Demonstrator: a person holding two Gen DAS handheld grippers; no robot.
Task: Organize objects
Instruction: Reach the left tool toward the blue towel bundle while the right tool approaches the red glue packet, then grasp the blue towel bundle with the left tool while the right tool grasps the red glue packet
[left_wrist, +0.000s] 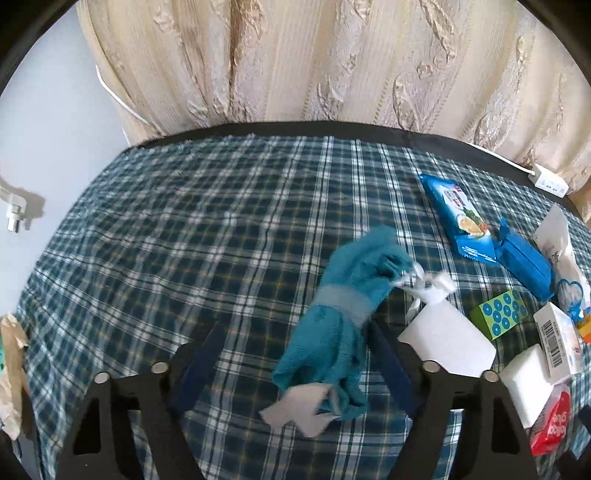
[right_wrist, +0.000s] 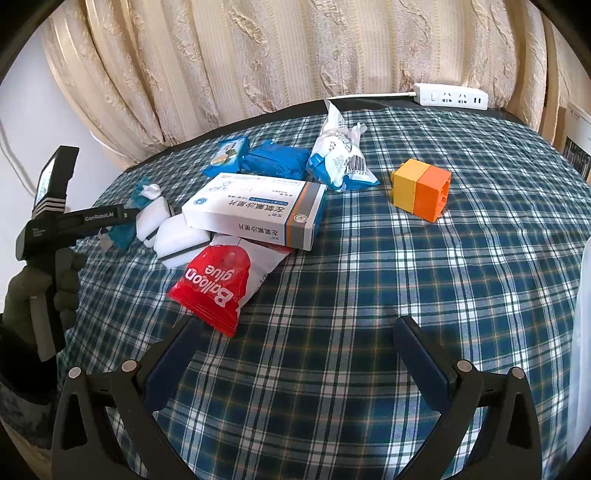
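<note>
A rolled teal cloth (left_wrist: 336, 325) with a grey band and white tags lies on the plaid tablecloth (left_wrist: 184, 240), between the open fingers of my left gripper (left_wrist: 295, 354); it looks blurred. My right gripper (right_wrist: 299, 336) is open and empty above bare cloth. A red Balloon glue packet (right_wrist: 218, 280) lies just ahead of its left finger, under a white medicine box (right_wrist: 255, 210). An orange and yellow block (right_wrist: 421, 192) stands to the right. In the right wrist view the left gripper (right_wrist: 110, 218) is at the far left, over the teal cloth (right_wrist: 123, 232).
Blue snack packs (right_wrist: 255, 157), a white-blue bag (right_wrist: 340, 158), white sponges (right_wrist: 173, 236) and a green dotted box (left_wrist: 498, 312) lie in a heap. A power strip (right_wrist: 450, 96) sits at the far table edge before the curtain. A pale object (right_wrist: 580, 350) stands at the right.
</note>
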